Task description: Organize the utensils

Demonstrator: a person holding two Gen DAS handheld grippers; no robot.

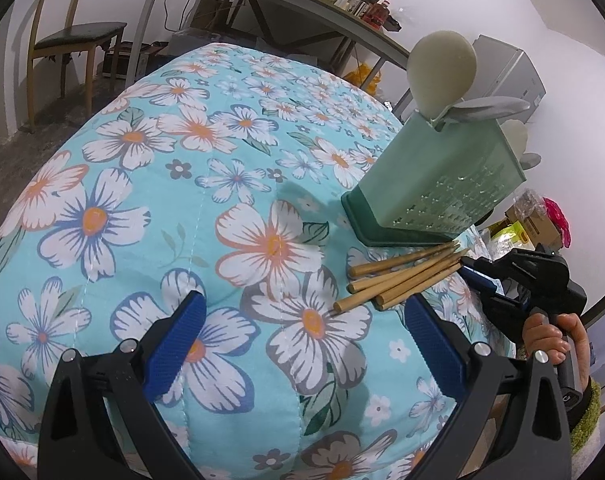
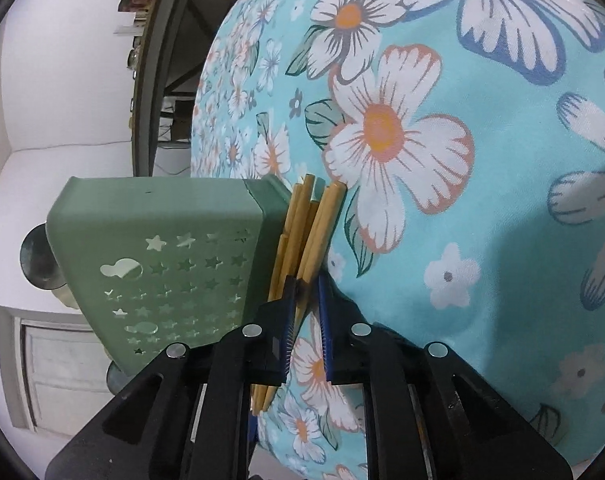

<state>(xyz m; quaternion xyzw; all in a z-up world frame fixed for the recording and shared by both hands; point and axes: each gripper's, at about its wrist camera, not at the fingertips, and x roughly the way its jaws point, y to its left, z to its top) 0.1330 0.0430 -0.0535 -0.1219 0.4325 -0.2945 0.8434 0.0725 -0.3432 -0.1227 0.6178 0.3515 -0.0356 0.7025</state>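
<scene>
Right-wrist view: right tool clenched on one chopstick of the bundle, sticks running lengthwise straight ahead beside the holder; left tool released, farther off.

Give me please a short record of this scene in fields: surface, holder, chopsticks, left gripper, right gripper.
surface: floral cloth over the table
holder: green utensil holder, standing, with spoons sticking out of the top
chopsticks: bundle of wooden chopsticks lying on the cloth beside the holder's base
left gripper: left gripper open, empty, over the cloth
right gripper: right gripper closed on the chopsticks near their thin ends
</scene>
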